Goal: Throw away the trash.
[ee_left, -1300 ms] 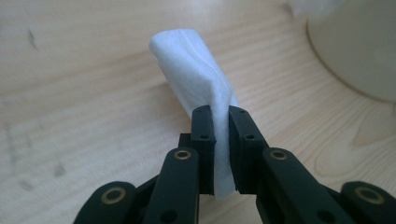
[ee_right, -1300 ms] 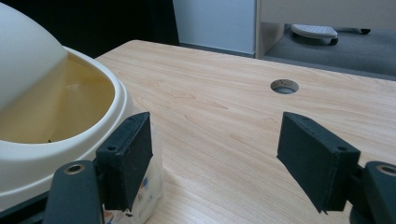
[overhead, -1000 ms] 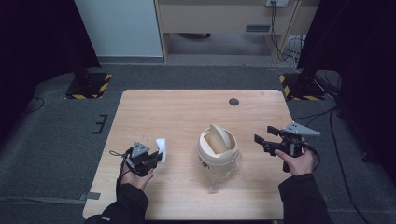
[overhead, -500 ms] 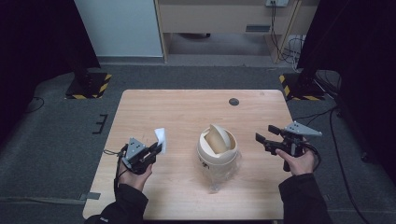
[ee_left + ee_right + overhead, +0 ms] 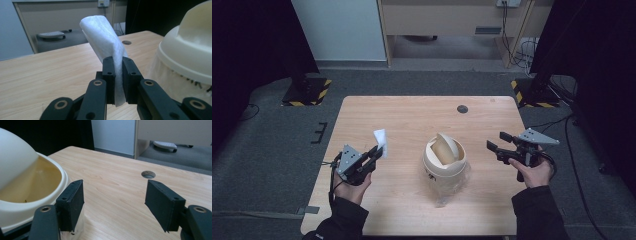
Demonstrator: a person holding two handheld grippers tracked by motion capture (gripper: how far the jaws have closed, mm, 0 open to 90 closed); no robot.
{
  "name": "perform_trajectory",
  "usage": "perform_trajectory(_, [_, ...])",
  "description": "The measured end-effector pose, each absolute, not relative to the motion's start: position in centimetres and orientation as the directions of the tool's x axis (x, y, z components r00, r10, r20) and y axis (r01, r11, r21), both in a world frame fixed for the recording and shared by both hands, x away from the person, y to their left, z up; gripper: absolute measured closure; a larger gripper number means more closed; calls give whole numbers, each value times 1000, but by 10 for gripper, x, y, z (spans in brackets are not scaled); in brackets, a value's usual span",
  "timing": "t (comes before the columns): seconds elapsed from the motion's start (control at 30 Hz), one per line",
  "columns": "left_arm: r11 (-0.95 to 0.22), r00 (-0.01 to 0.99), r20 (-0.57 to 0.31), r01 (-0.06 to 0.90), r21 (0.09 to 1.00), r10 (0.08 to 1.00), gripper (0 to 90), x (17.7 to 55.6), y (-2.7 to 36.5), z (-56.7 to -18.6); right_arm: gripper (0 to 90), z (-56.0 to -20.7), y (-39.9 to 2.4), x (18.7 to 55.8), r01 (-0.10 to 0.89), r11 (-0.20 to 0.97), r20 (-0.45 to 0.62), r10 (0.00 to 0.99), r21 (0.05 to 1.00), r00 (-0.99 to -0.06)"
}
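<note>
A small cream bin with a swing lid [image 5: 445, 156] stands on the wooden table [image 5: 412, 120], a clear liner bag hanging from its rim. My left gripper [image 5: 376, 150] is held above the table to the bin's left, shut on a folded white tissue [image 5: 380, 137] that sticks up from its jaws. In the left gripper view the white tissue [image 5: 106, 40] is pinched between the pads, with the bin [image 5: 190, 52] close on the right. My right gripper [image 5: 496, 142] hovers to the bin's right, open and holding nothing. The right gripper view has the bin's rim [image 5: 32, 187] at left.
A round cable hole [image 5: 462, 108] sits in the table's far right part. Beyond the table are grey carpet, yellow-and-black striped stand bases [image 5: 307, 90] and a wooden cabinet [image 5: 452, 15]. Cables lie on the floor at the right.
My left gripper has lifted the tissue and carried it up and rightwards, nearer the bin. The right gripper has barely moved.
</note>
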State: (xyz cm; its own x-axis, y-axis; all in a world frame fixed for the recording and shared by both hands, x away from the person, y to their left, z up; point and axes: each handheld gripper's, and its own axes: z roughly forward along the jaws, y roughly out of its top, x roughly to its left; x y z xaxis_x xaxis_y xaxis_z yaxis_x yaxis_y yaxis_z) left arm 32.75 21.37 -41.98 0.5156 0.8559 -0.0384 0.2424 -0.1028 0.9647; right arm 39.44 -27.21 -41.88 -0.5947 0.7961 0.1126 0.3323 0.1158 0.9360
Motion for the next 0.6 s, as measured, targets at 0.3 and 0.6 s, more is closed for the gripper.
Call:
perform_trajectory(0.3, [-129,580,25,138,982,814,812,317,194,-399,333,-401,-268,390,266,120,75,778,956,-624])
perform_trajectory(0.6, [-138,620,72,59,989,781,812,308,180,-383,344,-387,-261,385,254,75,112,756,964,-646])
